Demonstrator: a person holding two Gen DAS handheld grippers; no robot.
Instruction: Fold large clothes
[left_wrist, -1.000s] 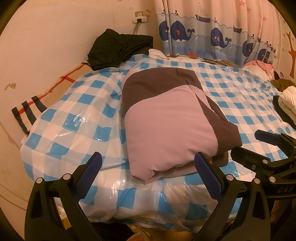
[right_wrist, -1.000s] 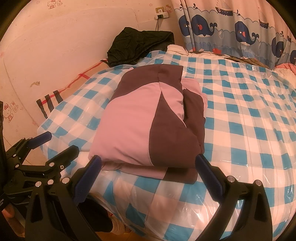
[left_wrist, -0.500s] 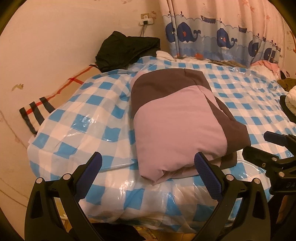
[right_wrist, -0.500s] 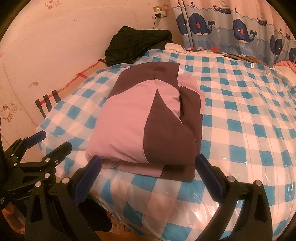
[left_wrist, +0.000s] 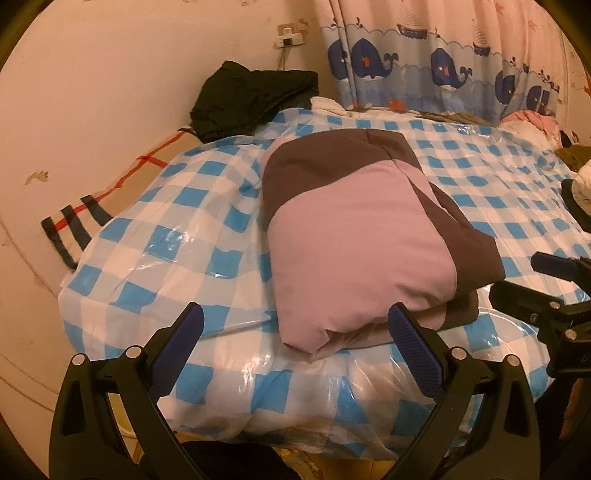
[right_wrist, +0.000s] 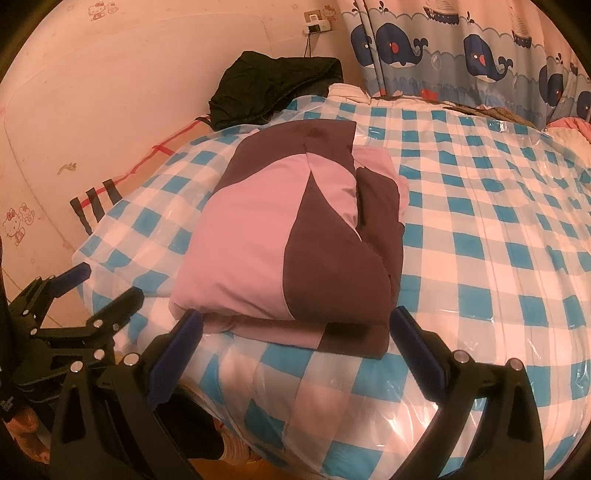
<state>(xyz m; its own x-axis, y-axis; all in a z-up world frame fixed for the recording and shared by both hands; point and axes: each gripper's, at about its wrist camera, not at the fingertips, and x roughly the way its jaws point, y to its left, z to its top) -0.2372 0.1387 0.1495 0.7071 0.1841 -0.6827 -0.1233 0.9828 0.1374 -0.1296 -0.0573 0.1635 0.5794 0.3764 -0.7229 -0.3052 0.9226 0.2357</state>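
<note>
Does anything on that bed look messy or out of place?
The pink and brown garment is folded neatly. Only the black clothing looks odd: it lies crumpled against the wall at the bed's far corner, unfolded.

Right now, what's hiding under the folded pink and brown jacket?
The folded pink and brown jacket lies on a blue-and-white checked bed cover sheathed in clear plastic. Whatever sits directly beneath the jacket is covered, so nothing more can be seen there.

The black left gripper with blue-padded fingers (left_wrist: 295, 328) and the matching black right gripper (right_wrist: 293, 334) hang side by side, jaws spread wide and empty, both pointing forward
</note>
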